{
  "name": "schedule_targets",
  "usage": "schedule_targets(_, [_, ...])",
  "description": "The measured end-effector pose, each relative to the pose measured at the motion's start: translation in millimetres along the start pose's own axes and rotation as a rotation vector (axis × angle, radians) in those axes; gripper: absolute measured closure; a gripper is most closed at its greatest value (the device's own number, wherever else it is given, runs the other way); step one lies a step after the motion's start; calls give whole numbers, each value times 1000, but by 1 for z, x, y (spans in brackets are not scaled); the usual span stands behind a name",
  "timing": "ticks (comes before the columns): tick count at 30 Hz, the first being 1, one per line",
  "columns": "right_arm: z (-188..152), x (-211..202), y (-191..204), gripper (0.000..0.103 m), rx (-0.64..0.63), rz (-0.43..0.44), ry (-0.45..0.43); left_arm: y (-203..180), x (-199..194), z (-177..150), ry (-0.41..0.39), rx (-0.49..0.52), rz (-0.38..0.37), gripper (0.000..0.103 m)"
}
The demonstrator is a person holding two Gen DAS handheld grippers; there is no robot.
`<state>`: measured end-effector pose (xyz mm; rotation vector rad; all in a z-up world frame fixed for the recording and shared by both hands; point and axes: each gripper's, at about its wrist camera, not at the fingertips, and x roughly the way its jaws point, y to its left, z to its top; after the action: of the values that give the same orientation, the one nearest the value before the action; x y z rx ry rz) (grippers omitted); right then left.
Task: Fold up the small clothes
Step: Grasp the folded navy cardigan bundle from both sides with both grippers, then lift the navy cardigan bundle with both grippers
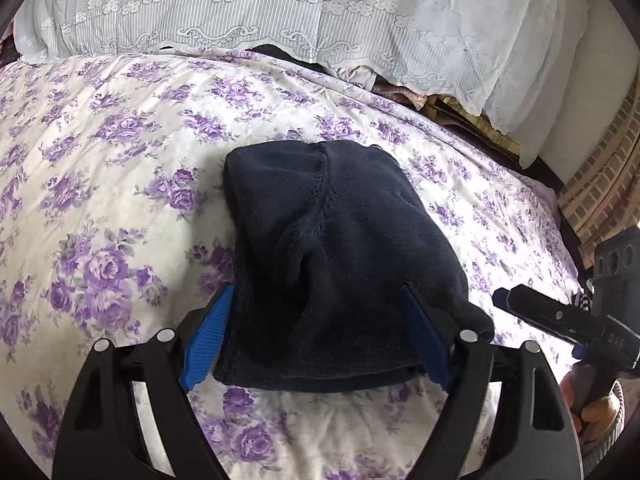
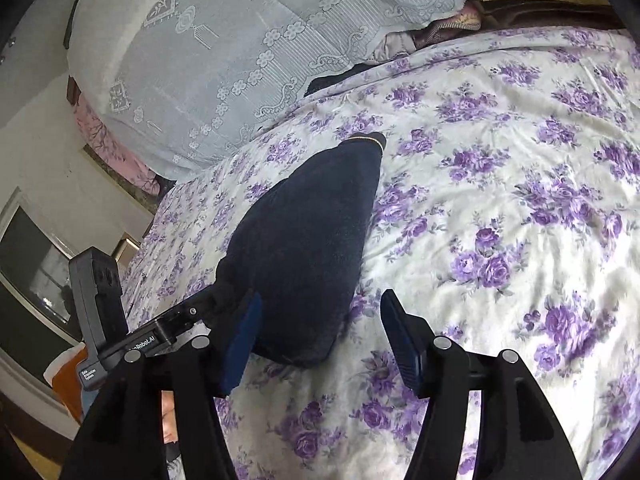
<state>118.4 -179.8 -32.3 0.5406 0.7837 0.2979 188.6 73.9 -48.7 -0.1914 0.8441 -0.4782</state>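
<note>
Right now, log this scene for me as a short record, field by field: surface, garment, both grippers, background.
surface: floral bedspread, white with purple roses
garment: dark navy garment, folded into a compact bundle, lying on the bedspread
left gripper: open, fingers astride the bundle's near edge
right gripper: open, its left finger beside the bundle's corner
background: white lace cover

One dark folded garment (image 1: 336, 248); two grippers, left (image 1: 316, 336) and right (image 2: 320, 332); one floral bedsheet (image 1: 120, 160); one lace cover (image 1: 240, 8).
</note>
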Motion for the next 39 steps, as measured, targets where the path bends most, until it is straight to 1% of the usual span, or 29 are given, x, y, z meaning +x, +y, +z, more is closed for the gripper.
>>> schedule_targets(3, [-1, 2, -2, 40, 13, 11, 7, 1, -1, 0, 1, -4, -4, 23])
schedule_targets(8, [-2, 8, -2, 40, 22, 25, 25, -1, 0, 0, 3, 12, 13, 23])
schedule_targets(16, [6, 17, -11, 39, 68, 54, 35, -1, 3, 0, 10, 21, 16, 22])
schedule_targets(24, [9, 25, -18, 36, 95, 80, 46, -5, 5, 0, 13, 39, 15, 18])
schedule_targets(27, [14, 30, -19, 36, 104, 93, 50, -2, 4, 1, 20, 19, -34, 14])
schedule_targets(31, [24, 39, -19, 34, 105, 101, 52, 15, 4, 6, 30, -73, -153, 13])
schedule_targets(34, [33, 48, -18, 32, 103, 104, 62, 27, 8, 8, 50, -139, -225, 12])
schedule_targets(37, [39, 58, -20, 31, 120, 118, 79, 40, 17, 9, 85, -207, -267, 12])
schedule_targets(39, [41, 63, -23, 31, 138, 135, 86, 43, 19, 9, 96, -223, -288, 12])
